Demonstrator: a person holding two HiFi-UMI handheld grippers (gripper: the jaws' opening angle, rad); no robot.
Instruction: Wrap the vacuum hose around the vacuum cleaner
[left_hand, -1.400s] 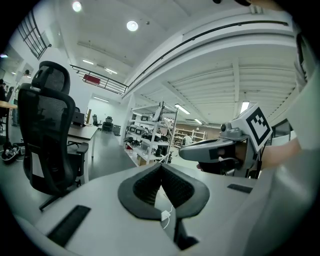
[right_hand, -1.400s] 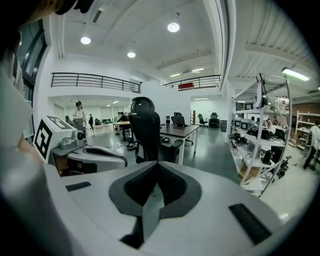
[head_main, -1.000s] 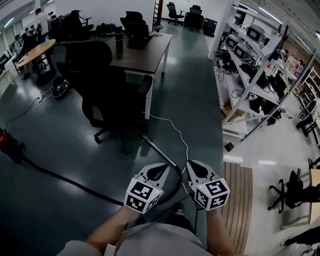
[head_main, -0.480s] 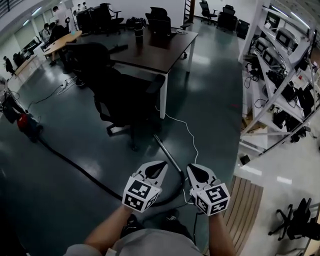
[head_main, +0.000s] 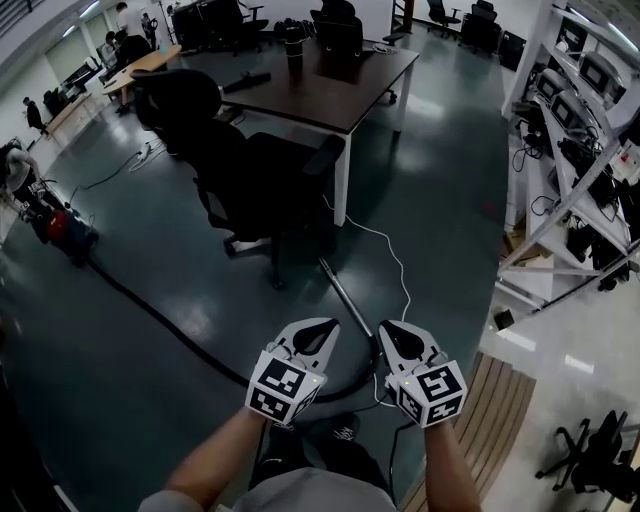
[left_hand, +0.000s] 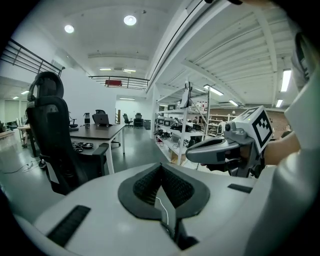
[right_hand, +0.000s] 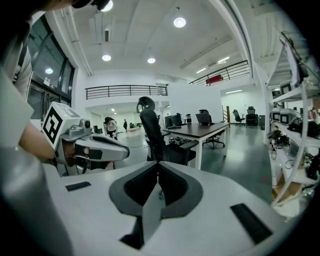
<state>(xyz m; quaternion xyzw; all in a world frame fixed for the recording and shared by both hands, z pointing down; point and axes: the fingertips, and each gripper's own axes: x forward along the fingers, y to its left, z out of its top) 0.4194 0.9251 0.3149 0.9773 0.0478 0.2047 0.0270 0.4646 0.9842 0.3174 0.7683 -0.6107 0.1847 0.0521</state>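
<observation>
The red vacuum cleaner (head_main: 66, 229) stands far off at the left of the head view. Its black hose (head_main: 160, 322) trails across the dark floor and curves round just beyond my grippers, where it joins a metal wand (head_main: 344, 295) lying on the floor. My left gripper (head_main: 324, 329) and right gripper (head_main: 389, 332) are held side by side in front of my body, above the floor, both shut with nothing in them. In the left gripper view the shut jaws (left_hand: 161, 169) point past the right gripper (left_hand: 200, 151). The right gripper view shows its shut jaws (right_hand: 158, 166) beside the left gripper (right_hand: 117, 151).
A black office chair (head_main: 255, 175) and a dark desk (head_main: 335, 85) stand ahead. A white cable (head_main: 392, 258) runs along the floor by the wand. Metal shelves (head_main: 575, 150) line the right side, with wooden slats (head_main: 495, 420) near my right arm. People stand far left.
The view has swung so the vacuum cleaner, chair and desk sit further right and nearer. Both grippers stay shut, side by side in front of me.
</observation>
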